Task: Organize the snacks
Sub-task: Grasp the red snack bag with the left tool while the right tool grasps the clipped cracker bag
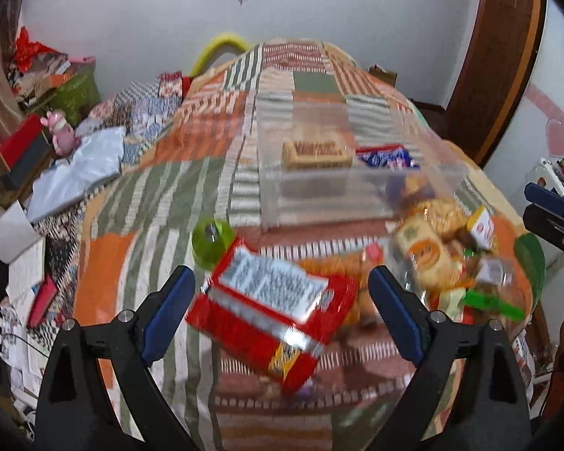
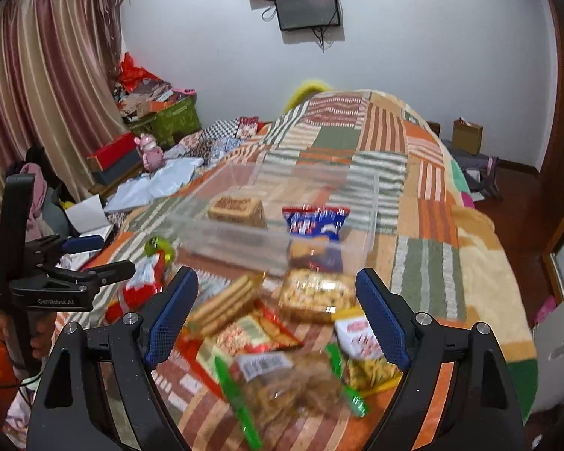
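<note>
Snacks: mostly heaped before the clear bin, few inside; both grippers' fingers spread, pinching nothing, sorting barely begun.

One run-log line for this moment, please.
left gripper: open, over red packet | right gripper: open | clear box: two snacks

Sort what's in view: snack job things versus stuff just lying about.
Job: clear bin, biscuit pack and blue packet inside it, red packet, cracker stack, green-clipped bag.

Lying about: pink toy, red box, green roll, wall screen, curtain.
</note>
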A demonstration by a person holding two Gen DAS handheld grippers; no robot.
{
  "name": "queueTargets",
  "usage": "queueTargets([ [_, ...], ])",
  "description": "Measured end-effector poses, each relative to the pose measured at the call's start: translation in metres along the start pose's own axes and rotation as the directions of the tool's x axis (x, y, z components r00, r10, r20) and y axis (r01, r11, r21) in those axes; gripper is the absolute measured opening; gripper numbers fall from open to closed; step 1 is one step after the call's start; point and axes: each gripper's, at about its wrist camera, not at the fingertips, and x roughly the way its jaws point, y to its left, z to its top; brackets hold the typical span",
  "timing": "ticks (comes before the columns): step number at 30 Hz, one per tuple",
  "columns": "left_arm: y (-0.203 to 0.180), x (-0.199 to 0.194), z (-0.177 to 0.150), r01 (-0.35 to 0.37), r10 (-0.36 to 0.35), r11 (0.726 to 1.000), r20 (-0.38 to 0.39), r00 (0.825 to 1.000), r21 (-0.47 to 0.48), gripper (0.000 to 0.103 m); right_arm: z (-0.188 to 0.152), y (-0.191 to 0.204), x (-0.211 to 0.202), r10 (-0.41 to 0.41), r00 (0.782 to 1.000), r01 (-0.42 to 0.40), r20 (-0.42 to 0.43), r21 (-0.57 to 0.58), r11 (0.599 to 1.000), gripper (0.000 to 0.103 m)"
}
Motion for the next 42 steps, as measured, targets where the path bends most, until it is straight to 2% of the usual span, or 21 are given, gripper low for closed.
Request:
queueTargets([
  [9, -0.006, 0.017, -0.029, 0.015, -0.014, 1.0, -0.062, 0.998, 0.018, 0.094, -0.035, 0.003, 0.015, 0.004, 0.995, -0.003, -0.095, 0.011, 1.0, 0.084],
  [13, -0.008, 0.023, -0.036, 0.0, 0.003, 0.999, -0.064, 0.998, 0.046, 0.094, -0.047, 0.001, 0.02, 0.012, 0.991, -0.009, -0.133, 0.022, 1.0, 0.084],
  [17, -0.004, 0.026, -0.038, 0.008, -0.006, 0.999, -0.053, 0.999, 0.036, 0.093, -0.052, 0.0, 0.022, -0.015, 0.99, 0.017, -0.142, 0.011, 1.0, 0.084],
  [20, -0.004, 0.028, -0.041, 0.001, 0.001, 0.999, -0.042, 0.999, 0.047, 0.08, -0.055, -0.001, 0.023, -0.021, 0.989, 0.023, -0.149, 0.008, 1.0, 0.084],
  [28, 0.003, 0.027, -0.043, -0.045, 0.045, 0.999, -0.008, 0.999, 0.023, 0.061, -0.057, 0.0, 0.023, -0.036, 0.986, 0.034, -0.163, -0.015, 0.999, 0.085],
  [30, 0.007, 0.025, -0.043, -0.037, 0.037, 0.999, 0.0, 0.999, 0.009, 0.052, -0.057, 0.001, 0.022, -0.038, 0.986, 0.035, -0.163, -0.019, 0.999, 0.085],
  [36, 0.012, 0.015, -0.039, -0.039, 0.039, 0.999, 0.029, 0.999, -0.018, 0.043, -0.059, -0.006, 0.015, -0.037, 0.985, 0.04, -0.168, 0.013, 0.999, 0.085],
  [42, 0.014, 0.003, -0.036, -0.033, 0.034, 0.999, 0.051, 0.998, -0.029, 0.039, -0.06, -0.011, 0.006, -0.049, 0.984, 0.054, -0.171, 0.025, 0.998, 0.088],
])
